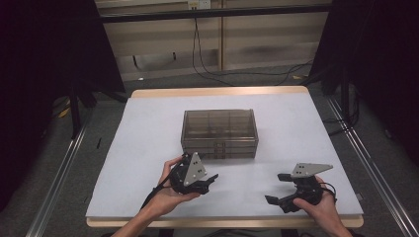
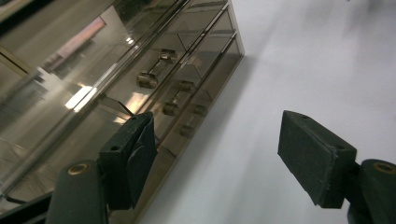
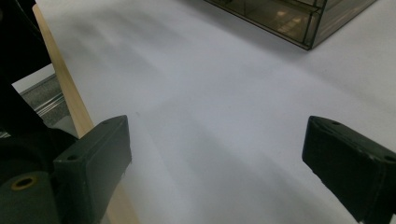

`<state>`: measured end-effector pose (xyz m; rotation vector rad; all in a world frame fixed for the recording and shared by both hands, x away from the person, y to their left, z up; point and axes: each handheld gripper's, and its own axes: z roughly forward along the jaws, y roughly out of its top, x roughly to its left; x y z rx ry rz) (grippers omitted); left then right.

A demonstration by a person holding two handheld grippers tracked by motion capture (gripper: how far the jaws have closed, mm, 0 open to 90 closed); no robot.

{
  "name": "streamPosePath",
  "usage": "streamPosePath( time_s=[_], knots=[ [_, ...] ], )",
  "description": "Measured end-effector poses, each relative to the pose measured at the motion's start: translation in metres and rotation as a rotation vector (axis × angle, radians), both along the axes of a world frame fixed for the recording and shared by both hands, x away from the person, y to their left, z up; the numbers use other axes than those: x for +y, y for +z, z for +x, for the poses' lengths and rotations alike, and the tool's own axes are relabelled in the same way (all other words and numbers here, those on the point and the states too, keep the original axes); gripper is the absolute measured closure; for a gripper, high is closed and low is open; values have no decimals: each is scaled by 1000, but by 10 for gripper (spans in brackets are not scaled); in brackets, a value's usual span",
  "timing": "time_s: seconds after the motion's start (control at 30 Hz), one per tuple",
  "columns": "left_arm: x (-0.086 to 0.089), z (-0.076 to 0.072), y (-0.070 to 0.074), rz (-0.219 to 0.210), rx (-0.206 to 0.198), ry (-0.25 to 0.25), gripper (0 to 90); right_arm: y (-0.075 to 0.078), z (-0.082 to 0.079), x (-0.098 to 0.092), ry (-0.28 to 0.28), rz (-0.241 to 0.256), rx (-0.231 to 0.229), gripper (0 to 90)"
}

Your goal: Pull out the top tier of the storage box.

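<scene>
A smoky see-through drawer cabinet (image 1: 220,132) stands in the middle of the white table cover (image 1: 143,148). My left gripper (image 1: 200,167) is held just in front of the cabinet's lower left corner, jaws wide apart and nothing between them. In the left gripper view the left gripper (image 2: 219,154) is open, one jaw close against the cabinet (image 2: 140,79), whose small drawer handles (image 2: 154,74) show through its front. My right gripper (image 1: 276,188) hovers open near the table's front right, apart from the cabinet. In the right gripper view the right gripper (image 3: 219,158) is open over bare cover, with the cabinet corner (image 3: 289,14) far off.
The wooden table edge (image 3: 70,88) runs close beside the right gripper's left jaw. Metal rails (image 1: 59,168) flank the table on the floor, cables (image 1: 232,74) lie behind it, and dark curtains (image 1: 44,54) hang at both sides.
</scene>
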<state>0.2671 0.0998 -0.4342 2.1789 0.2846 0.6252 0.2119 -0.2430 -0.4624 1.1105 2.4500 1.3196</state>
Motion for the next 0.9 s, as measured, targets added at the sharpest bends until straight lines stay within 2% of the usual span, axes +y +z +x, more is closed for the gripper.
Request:
streamPosePath(
  time_s=[0.03, 0.13, 0.17, 0.23, 0.33, 0.37, 0.47, 0.7, 0.83, 0.9],
  knots=[
    [-2, 0, 1, 7, -21, -4, 299, 0, 0, 0, 0, 0, 0, 81],
    [-3, 0, 2, 10, -43, -5, 324, 0, 0, 0, 2, -1, 0, 81],
    [-3, 0, 3, 28, -73, -20, 342, 0, 1, 0, 0, -1, 1, 81],
    [-4, 0, 2, 33, -72, -16, 352, 0, 1, 0, 0, -2, 0, 81],
    [-6, 2, 2, 46, -98, -15, 384, 0, 1, 0, 0, -1, 2, 81],
    [-7, 2, 2, 59, -96, -19, 384, 0, 1, 0, -1, -2, 0, 81],
    [-10, 2, 2, 80, -136, -22, 407, 0, 1, 0, 0, -1, 1, 82],
    [-16, 2, 4, 126, -194, -9, 411, 0, 0, 0, -1, 0, -2, 83],
    [-20, 3, 4, 147, -239, -4, 452, 0, 1, -1, -3, 1, -4, 83],
    [-21, 4, 5, 156, -228, 6, 464, 0, 1, 0, -1, 0, -2, 83]
  ],
)
